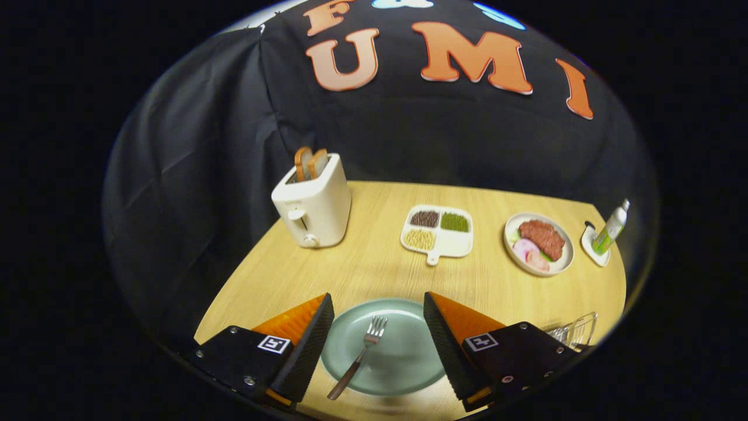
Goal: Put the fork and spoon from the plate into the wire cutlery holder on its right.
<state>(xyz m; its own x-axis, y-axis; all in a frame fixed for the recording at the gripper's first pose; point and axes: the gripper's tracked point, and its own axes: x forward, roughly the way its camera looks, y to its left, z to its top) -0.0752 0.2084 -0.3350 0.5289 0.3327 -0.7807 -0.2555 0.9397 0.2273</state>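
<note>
Fork (pixel 362 351) | on plate (pixel 403 362) | between fingers (pixel 304 345) | gripper (pixel 378 342) spread wide, empty

A staged dining booth: toaster (pixel 311 202) and food plates on a wooden table (pixel 374 263), cloth-walled.

Fork (pixel 359 354) lies flat on green plate (pixel 403 356), tines pointing away; wire cutlery holder (pixel 575 331) just right.

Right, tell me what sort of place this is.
Likely a staged kitchen or dining set in a recording booth: a wooden table bears a toaster with bread and a green plate with a fork, between the open claw fingers.
</note>
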